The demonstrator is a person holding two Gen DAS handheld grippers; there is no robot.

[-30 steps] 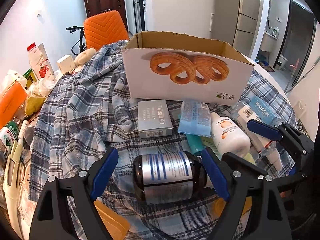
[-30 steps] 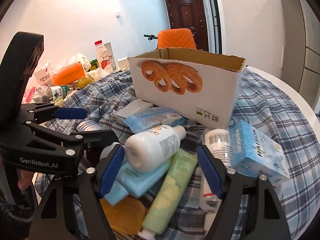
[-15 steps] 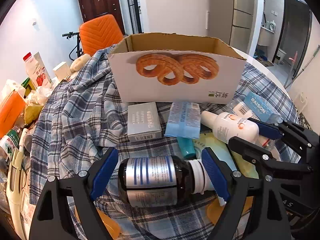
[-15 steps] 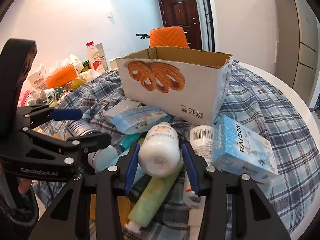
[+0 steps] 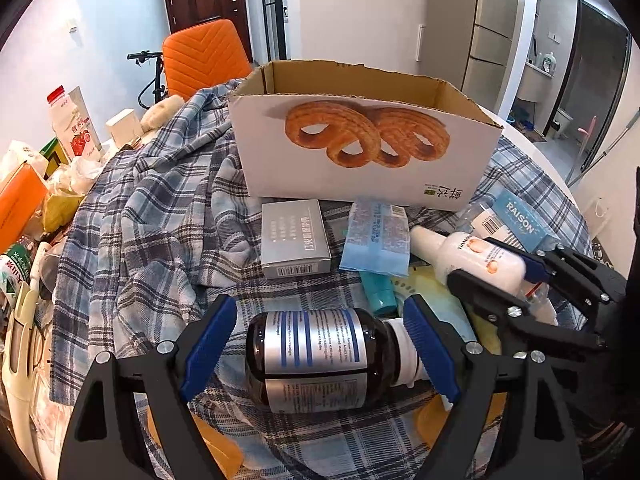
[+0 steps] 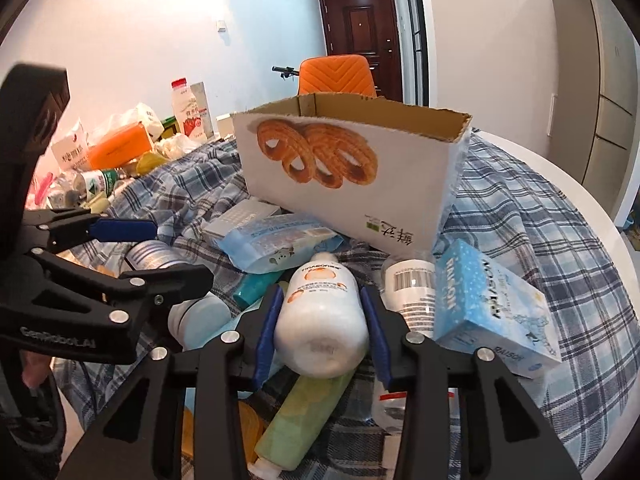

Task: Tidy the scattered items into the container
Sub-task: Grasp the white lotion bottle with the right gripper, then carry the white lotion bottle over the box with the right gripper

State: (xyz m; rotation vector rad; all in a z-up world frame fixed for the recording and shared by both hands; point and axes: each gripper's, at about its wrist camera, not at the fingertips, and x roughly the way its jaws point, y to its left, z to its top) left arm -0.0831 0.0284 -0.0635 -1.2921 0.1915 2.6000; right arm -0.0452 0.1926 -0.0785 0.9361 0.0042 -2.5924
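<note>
An open cardboard box (image 5: 360, 152) printed with pastry rings stands on a plaid cloth; it also shows in the right wrist view (image 6: 352, 176). My left gripper (image 5: 320, 344) is open, its jaws on either side of a dark brown bottle (image 5: 316, 360) with a silver label that lies on its side. My right gripper (image 6: 320, 320) is shut on a white bottle (image 6: 322, 320) with an orange logo, also seen in the left wrist view (image 5: 472, 256). Scattered in front of the box lie a grey carton (image 5: 294, 244), a blue wipes pack (image 5: 376, 240) and a blue RAISON box (image 6: 492, 304).
A green tube (image 6: 304, 416), a teal tube (image 6: 256, 284) and a barcode bottle (image 6: 412, 292) lie under and beside the white bottle. Milk cartons, an orange box (image 6: 120, 146) and bags crowd the left side. An orange chair (image 5: 204, 60) stands behind.
My right gripper has closed on the white bottle, from wide open a second ago. My left gripper stays open around the brown bottle and has shifted slightly.
</note>
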